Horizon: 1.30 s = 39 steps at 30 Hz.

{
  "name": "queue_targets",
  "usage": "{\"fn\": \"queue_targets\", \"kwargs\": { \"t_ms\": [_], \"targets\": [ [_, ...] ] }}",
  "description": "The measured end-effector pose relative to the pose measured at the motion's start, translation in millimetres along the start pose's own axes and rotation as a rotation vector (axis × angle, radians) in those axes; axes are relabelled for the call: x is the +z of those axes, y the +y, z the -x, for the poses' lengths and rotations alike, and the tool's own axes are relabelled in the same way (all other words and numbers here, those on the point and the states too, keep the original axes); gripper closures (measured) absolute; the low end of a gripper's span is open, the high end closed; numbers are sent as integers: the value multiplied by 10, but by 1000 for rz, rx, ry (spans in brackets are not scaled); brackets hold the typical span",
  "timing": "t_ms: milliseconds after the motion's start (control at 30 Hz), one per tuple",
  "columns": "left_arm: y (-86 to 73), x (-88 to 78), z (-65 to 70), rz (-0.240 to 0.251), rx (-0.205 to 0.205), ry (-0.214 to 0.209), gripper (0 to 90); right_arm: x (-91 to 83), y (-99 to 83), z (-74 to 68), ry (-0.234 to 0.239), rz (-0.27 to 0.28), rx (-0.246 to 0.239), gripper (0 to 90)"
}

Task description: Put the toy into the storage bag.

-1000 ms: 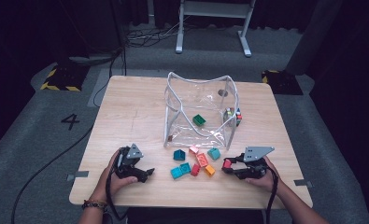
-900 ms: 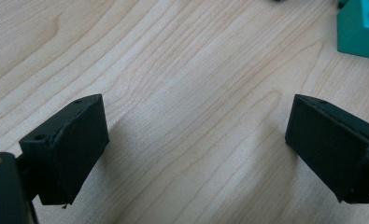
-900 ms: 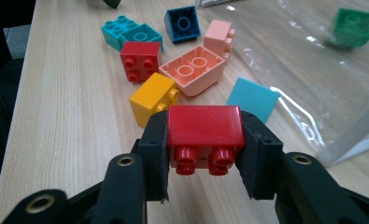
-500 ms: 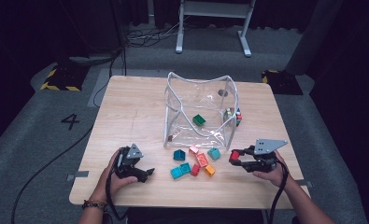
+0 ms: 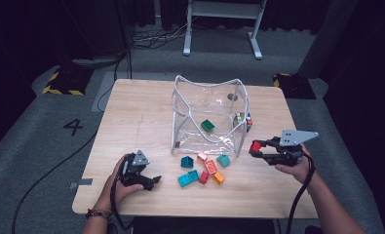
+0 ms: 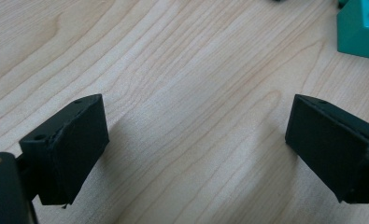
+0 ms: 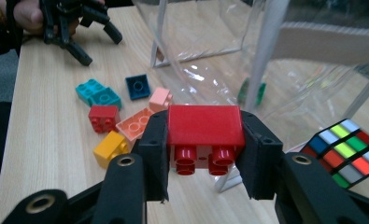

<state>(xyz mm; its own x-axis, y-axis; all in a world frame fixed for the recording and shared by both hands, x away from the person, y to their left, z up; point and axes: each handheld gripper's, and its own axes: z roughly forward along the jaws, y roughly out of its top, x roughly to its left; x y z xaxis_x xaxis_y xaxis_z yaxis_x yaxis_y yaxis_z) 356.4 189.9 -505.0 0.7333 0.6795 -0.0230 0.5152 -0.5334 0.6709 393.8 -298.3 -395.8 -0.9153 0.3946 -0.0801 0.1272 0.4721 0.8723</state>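
The wooden tabletop (image 5: pixel 146 112) carries everything, and the biggest thing on it is a clear plastic bag (image 5: pixel 207 117) standing upright with its mouth held open, which looks meant to take bricks dropped from above; one green brick (image 5: pixel 207 126) already lies inside on its floor. A multicoloured puzzle cube (image 5: pixel 243 120) sits just outside the bag's right wall, apart from the work. In front of the bag lies a loose cluster of bricks (image 5: pixel 202 170), teal, dark blue, pink, orange, red and yellow, close together and within easy reach of either hand. The left gripper (image 5: pixel 150 182) rests low on the tabletop near the person, its jaws spread with only bare wood between them, seemingly waiting its turn beside the pile. The right gripper (image 5: pixel 253 148) hovers above the tabletop to the right of the bag's front corner, its jaws pinching a red brick (image 7: pixel 205 128) by its two short ends with the studs pointing toward the camera, a grip that keeps the brick level and leaves its underside free. Judging by that position, the brick is on its way to the bag's opening.
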Motion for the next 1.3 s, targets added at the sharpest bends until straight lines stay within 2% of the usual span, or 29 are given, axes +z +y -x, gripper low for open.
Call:
{"fn": "queue_targets", "kwargs": {
  "t_ms": [367,467,967,1200,1300],
  "targets": [
    [0,1,0,0,-1,0,62,-191,343,169,-49,52,-25,590],
    [-1,2,2,0,-5,-2,62,-224,488,231,-58,64,-36,590],
    [-1,2,3,0,-5,-3,61,-244,932,364,-68,98,-78,590],
    [-1,2,2,0,-5,-2,61,-204,1025,449,-73,115,-75,590],
    [-1,2,3,0,-5,-3,62,-171,1069,497,-98,109,-72,591]
  ]
}}
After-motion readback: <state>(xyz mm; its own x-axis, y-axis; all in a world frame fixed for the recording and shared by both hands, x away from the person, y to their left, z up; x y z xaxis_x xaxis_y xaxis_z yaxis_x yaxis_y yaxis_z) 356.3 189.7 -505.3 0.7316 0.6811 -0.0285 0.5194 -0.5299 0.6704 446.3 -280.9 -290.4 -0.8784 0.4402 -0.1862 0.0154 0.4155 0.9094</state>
